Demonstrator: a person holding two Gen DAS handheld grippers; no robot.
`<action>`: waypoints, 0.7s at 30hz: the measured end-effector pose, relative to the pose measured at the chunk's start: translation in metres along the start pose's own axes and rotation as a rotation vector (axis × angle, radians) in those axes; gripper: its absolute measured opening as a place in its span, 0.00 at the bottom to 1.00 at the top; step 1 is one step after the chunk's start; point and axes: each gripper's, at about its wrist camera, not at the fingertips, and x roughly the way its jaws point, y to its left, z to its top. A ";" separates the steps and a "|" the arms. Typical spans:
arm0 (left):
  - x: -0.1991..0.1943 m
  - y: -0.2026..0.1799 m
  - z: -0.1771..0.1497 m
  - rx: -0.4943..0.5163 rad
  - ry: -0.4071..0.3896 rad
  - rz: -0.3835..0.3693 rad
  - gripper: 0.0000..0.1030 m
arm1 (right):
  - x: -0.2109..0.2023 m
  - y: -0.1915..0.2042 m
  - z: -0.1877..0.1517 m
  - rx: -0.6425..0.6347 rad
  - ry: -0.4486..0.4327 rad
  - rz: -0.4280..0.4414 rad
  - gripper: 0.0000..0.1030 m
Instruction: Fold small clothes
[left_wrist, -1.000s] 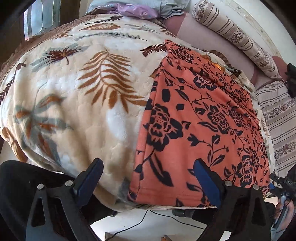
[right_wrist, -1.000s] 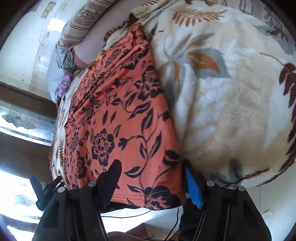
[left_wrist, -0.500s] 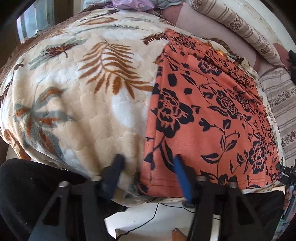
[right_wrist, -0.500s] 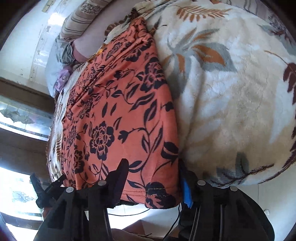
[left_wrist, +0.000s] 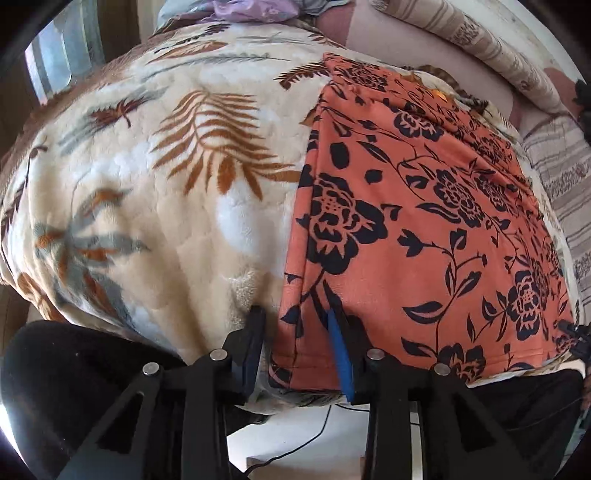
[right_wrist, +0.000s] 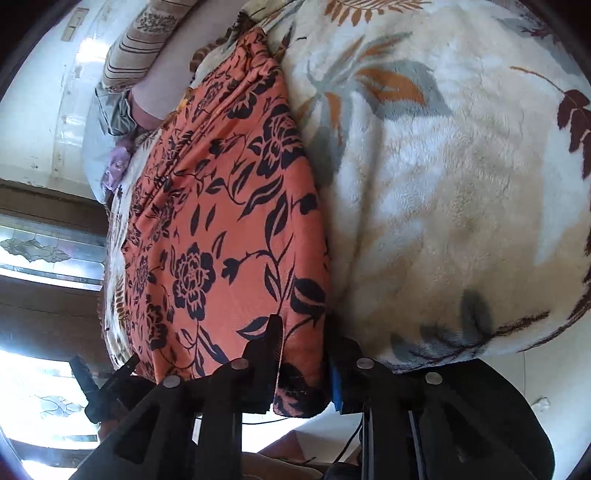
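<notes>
Both grippers' fingers have just closed — left gripper (left_wrist: 295, 321) and right gripper (right_wrist: 303, 328) pinching the orange garment's (left_wrist: 406, 221) corners.

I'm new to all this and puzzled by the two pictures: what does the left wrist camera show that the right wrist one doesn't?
Only the left view shows the left tongs, which have just been closing on the orange floral cloth's near left corner. Only the right view shows the right tongs, which have been closing on its near right corner, and a patterned window. Both show the cloth lying on the leaf-print blanket, a striped pillow beyond.
</notes>
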 end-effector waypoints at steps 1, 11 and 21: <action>-0.003 -0.001 0.001 -0.001 -0.003 -0.025 0.14 | 0.000 0.002 -0.001 -0.010 0.001 -0.002 0.24; -0.003 -0.001 0.001 0.004 -0.003 -0.050 0.10 | 0.002 0.000 -0.002 0.000 0.006 0.019 0.22; -0.016 -0.013 0.008 0.049 -0.034 -0.067 0.06 | -0.016 0.012 0.003 -0.029 -0.032 0.031 0.08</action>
